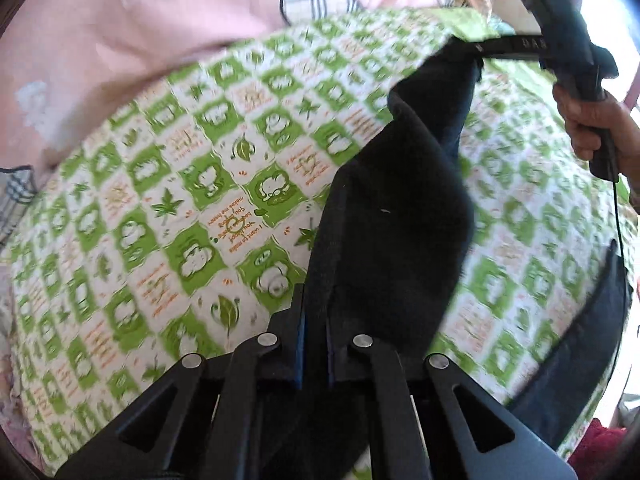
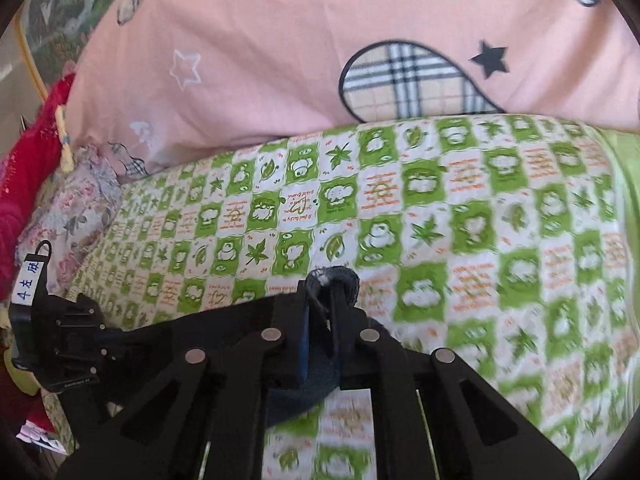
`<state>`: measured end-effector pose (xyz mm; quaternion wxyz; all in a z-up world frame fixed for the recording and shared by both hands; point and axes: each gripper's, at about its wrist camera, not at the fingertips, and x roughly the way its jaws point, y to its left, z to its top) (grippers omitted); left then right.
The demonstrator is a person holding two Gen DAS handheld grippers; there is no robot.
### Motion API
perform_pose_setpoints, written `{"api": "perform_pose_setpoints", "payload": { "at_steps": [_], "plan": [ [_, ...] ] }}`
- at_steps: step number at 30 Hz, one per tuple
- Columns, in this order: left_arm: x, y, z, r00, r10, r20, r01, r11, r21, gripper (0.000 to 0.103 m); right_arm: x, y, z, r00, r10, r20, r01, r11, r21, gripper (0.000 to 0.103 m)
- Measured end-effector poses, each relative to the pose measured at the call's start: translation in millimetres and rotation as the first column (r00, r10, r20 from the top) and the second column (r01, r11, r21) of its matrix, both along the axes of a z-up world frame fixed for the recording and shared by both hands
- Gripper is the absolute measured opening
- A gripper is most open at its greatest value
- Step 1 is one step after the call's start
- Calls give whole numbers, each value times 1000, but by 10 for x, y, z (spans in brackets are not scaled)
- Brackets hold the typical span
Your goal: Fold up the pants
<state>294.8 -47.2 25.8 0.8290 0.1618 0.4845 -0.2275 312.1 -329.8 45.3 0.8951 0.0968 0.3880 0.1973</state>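
Observation:
The dark navy pants [image 1: 400, 208] hang lifted above a bed with a green and white checked sheet [image 1: 180, 200]. My left gripper [image 1: 316, 304] is shut on one end of the waistband. The cloth stretches up to the far right, where my right gripper [image 1: 560, 32] holds the other end in a hand. In the right wrist view my right gripper [image 2: 320, 300] is shut on a bunched bit of the dark cloth [image 2: 336, 278]. The left gripper [image 2: 60, 344] shows at the lower left there, joined by the taut cloth. Another part of the pants [image 1: 592, 320] hangs at the right.
A pink quilt with plaid patches and stars [image 2: 320, 40] lies along the far side of the bed [image 2: 440, 220]. A floral pillow [image 2: 72, 216] and red cloth [image 2: 24, 176] sit at the left. A red item [image 1: 596, 444] lies at the lower right.

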Motion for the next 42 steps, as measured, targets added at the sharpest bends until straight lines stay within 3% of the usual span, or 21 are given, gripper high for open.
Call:
{"api": "perform_pose_setpoints", "payload": {
  "at_steps": [4,10,20,30,42],
  "plan": [
    [-381,100,243,999,1,36,1,999,-36,5,-528,-343,44,999,-38,17,37,998,49,9],
    [-954,32,331,998,-12,62,16,998,-54,4,-1338,-748,-157,995,-99,-9,100,988,117,8],
    [-1518,79,332,997,17,69,-13,998,-57,3,-2256,-739,-265,995,-91,40,84,985,151,8],
    [-2122,177,330,998,30,58,-24,994,-103,3,-2841,-626,-180,991,19,134,-17,1000,-21,7],
    [-2640,193,113,999,32,20,-30,992,-122,3,-3337,-467,-443,989,142,45,-128,964,-233,7]
  ]
}}
